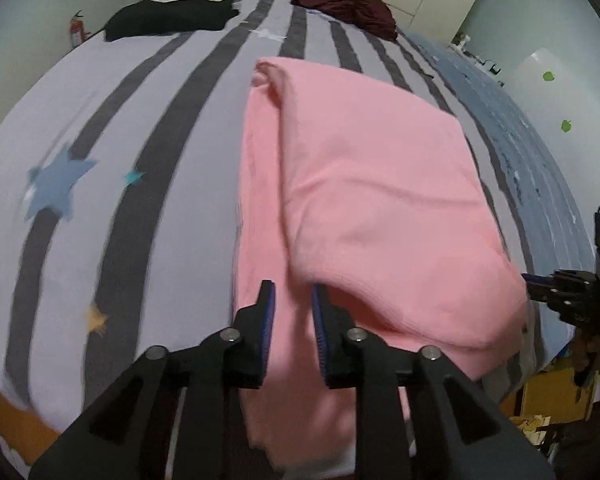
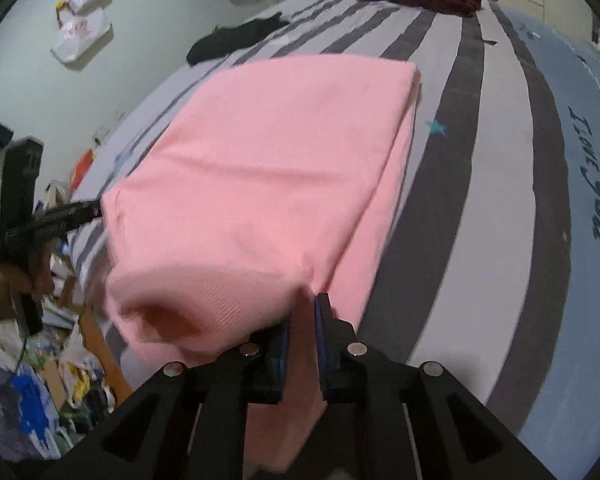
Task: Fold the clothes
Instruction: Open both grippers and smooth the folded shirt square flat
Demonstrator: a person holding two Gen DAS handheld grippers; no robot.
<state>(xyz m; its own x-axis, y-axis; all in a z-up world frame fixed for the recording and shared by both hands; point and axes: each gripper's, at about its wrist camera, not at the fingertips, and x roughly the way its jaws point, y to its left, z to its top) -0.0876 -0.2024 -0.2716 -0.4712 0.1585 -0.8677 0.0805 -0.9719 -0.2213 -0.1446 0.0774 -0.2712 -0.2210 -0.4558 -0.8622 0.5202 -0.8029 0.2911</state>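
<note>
A pink garment [image 1: 372,184] lies partly folded on the striped bed, its top layer lifted at the near edge. It also shows in the right wrist view [image 2: 260,168]. My left gripper [image 1: 293,300] is shut on the garment's near left corner, pink cloth between its blue pads. My right gripper [image 2: 302,312] is shut on the near right corner, with the cloth bulging up beside it. The right gripper shows at the right edge of the left wrist view [image 1: 556,284], and the left gripper at the left of the right wrist view [image 2: 72,212].
The bed sheet [image 1: 140,128] has grey stripes and stars. A black garment [image 1: 172,18] and a dark red garment [image 1: 348,8] lie at the far end. Cluttered floor with bags [image 2: 40,380] lies beyond the bed's near edge.
</note>
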